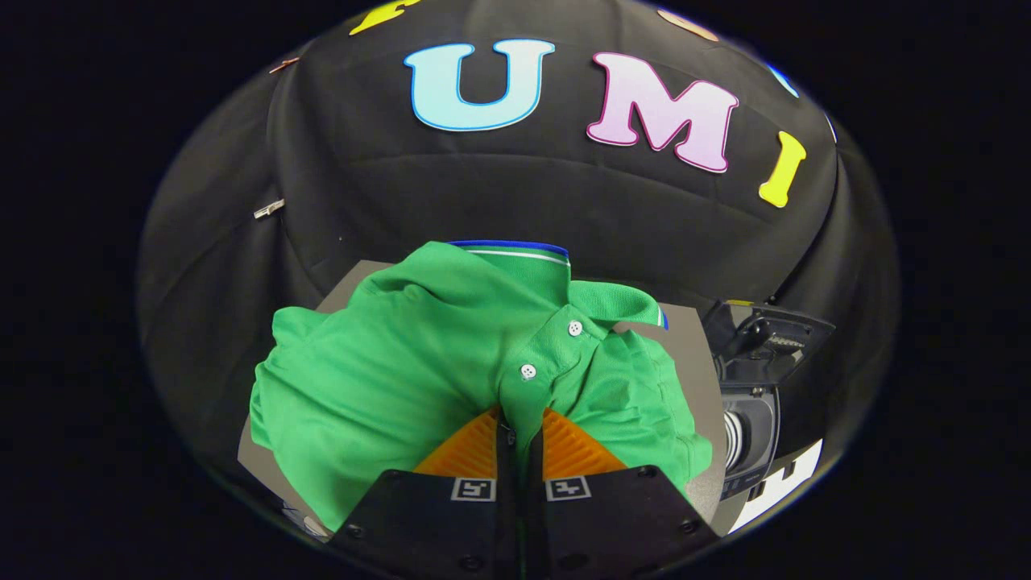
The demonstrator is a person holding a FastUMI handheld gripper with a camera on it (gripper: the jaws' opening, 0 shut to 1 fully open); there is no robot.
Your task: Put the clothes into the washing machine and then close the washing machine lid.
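Gripper [519, 431] pinched together on the green polo shirt [419, 354], a fold of the button strip squeezed between both fingers [475, 451]. Bunched and rumpled over a grey table [693, 346], spreading wide to either side of the fingers and beyond them. Two white buttons [528, 371] just ahead of the fingertips, one above the other along the placket. Collar [612, 302] flopped open past the buttons, blue and white trim showing on its edge. Washing machine [753, 419] off to the right of the shirt, just beside the table edge, lid [769, 334] standing open above the drum opening. Black cloth wall [515, 201] behind everything
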